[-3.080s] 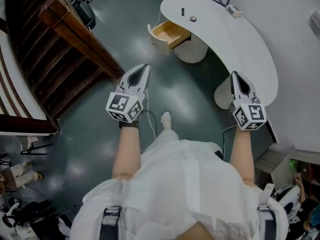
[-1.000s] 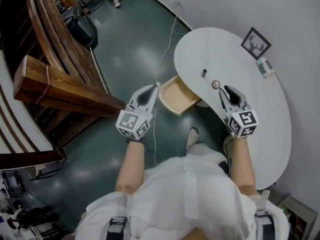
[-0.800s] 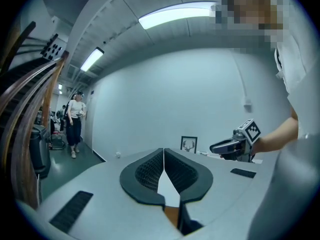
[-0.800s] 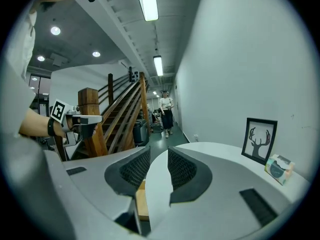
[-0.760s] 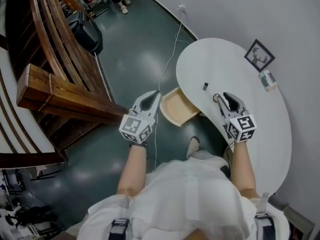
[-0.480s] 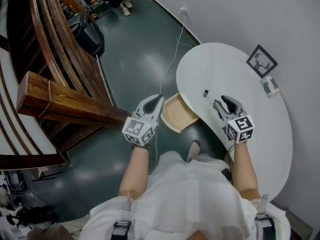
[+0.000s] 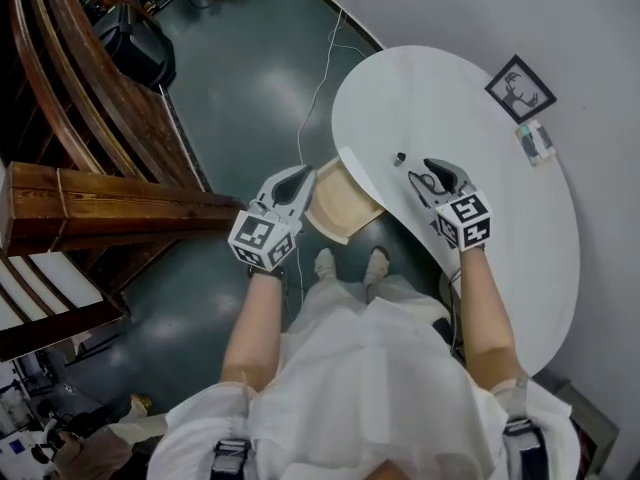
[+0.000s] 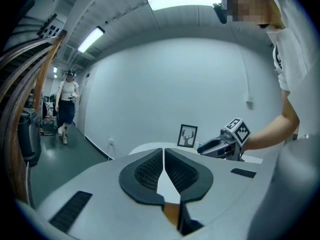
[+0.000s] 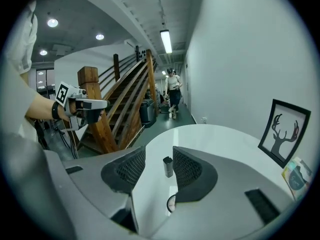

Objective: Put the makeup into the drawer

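A small dark lipstick tube [image 7: 400,158] [image 9: 168,166] stands upright on the white table [image 7: 500,218]. A round compact [image 9: 171,203] lies nearer, partly under my right jaw. My right gripper [image 7: 425,174] [image 9: 159,156] hovers over the table just short of the tube. Its jaws are opening and nothing is pressed between them. The wooden drawer [image 7: 335,203] hangs open under the table's left edge. My left gripper [image 7: 298,176] [image 8: 163,151] is shut and empty beside the drawer, and a strip of the drawer's wood [image 8: 171,214] shows below its jaws.
A framed deer picture [image 7: 520,88] [image 9: 282,131] leans on the wall at the table's back, with a small box [image 7: 537,143] beside it. A wooden staircase [image 7: 90,198] rises at left. A cable [image 7: 320,68] runs across the floor. A person [image 8: 66,106] walks far down the corridor.
Both grippers have sunk and moved forward toward the table. The right jaws have spread wider, and the right gripper now covers the round compact in the head view.
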### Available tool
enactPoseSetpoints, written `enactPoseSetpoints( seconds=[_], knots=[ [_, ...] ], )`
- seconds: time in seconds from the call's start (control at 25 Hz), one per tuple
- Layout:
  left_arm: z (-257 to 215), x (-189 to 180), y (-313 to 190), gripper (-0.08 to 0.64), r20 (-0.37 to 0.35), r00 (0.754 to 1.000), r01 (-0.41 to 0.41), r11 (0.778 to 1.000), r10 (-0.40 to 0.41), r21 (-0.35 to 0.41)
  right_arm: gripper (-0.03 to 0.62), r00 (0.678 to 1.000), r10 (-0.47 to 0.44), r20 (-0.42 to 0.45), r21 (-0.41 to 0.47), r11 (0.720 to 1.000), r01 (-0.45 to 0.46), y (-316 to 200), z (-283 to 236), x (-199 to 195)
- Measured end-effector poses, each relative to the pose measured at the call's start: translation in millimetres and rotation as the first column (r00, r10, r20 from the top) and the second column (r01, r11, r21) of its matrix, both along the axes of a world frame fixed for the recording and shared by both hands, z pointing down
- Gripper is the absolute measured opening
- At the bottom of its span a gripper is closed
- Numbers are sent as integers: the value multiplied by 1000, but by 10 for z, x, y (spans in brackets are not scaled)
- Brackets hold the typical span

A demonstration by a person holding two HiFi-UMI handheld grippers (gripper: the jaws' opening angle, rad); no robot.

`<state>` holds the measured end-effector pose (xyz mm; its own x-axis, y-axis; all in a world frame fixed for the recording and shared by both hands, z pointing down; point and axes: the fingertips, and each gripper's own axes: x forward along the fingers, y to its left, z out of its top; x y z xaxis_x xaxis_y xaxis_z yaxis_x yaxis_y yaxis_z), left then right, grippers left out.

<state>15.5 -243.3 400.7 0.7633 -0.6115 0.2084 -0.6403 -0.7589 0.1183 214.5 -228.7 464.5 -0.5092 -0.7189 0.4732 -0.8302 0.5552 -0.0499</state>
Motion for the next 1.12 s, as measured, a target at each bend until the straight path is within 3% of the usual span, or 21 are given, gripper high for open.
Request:
enactPoseSetpoints(
  seconds=[0.48,1.12],
  knots=[
    [446,102,-228,18,15,999,-47,996,48,-77,152,992,-48,-118,-116,993,34,-342,596,-134],
    [657,61,-254,18,4,999,-35,991,36,-129,149,958,-139,-250,-172,980,97,-476,886,-234]
  ],
)
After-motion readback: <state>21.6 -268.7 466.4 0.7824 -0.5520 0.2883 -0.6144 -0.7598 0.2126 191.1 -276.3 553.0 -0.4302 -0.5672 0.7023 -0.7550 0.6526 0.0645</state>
